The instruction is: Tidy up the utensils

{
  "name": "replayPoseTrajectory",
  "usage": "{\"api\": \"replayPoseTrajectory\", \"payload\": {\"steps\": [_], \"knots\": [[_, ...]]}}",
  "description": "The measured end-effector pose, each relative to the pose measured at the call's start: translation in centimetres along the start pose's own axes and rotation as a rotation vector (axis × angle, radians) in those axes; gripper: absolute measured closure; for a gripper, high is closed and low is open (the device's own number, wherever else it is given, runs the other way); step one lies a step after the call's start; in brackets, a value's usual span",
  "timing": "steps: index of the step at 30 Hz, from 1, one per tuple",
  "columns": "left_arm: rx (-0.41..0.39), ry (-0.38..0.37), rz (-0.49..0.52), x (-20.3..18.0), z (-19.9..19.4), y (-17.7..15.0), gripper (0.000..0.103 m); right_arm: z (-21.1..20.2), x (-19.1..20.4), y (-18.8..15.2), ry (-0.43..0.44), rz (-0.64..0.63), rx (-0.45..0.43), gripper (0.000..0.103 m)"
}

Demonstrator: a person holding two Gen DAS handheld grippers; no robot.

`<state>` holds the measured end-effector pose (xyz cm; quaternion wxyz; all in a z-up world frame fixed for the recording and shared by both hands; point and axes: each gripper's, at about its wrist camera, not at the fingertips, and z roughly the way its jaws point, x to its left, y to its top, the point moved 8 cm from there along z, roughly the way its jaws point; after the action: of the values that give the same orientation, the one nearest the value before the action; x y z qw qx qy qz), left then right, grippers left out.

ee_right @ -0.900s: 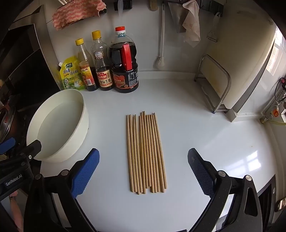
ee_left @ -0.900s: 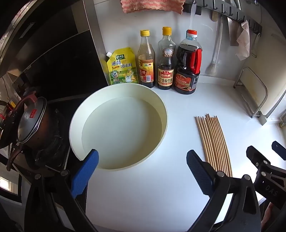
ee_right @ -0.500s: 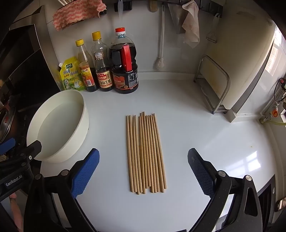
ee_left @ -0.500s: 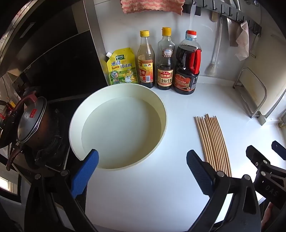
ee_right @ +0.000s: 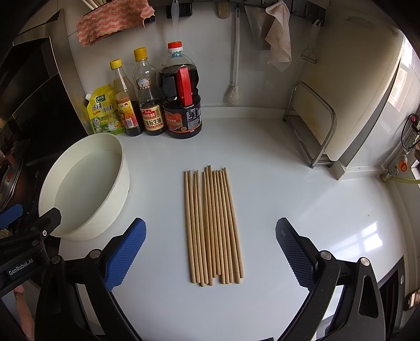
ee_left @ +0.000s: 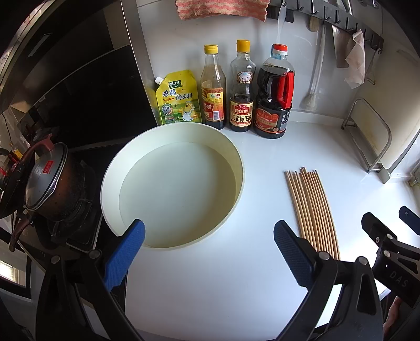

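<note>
Chopsticks [ee_right: 212, 225] lie between the wide-open, empty right gripper [ee_right: 210, 251]; left gripper [ee_left: 208, 251], marked "GenRobot.AI", likewise gapes empty.

Back wall: pouch [ee_left: 178, 98], three bottles [ee_left: 241, 86] in a row
Left: pot [ee_left: 50, 181] on stove
Above: cloth [ee_left: 223, 9], brush [ee_right: 235, 65] hang
Right: rack [ee_right: 312, 123]
</note>
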<state>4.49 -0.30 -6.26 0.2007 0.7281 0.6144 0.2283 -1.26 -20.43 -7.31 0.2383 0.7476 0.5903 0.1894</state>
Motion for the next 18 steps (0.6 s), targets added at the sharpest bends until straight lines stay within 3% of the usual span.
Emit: {"api": "replayPoseTrajectory", "payload": {"steps": [18], "knots": [[0.001,-0.001,-0.002,-0.14,0.05,-0.01,0.006,0.00,0.01,0.11,0.002,0.001,-0.003,0.008]]}}
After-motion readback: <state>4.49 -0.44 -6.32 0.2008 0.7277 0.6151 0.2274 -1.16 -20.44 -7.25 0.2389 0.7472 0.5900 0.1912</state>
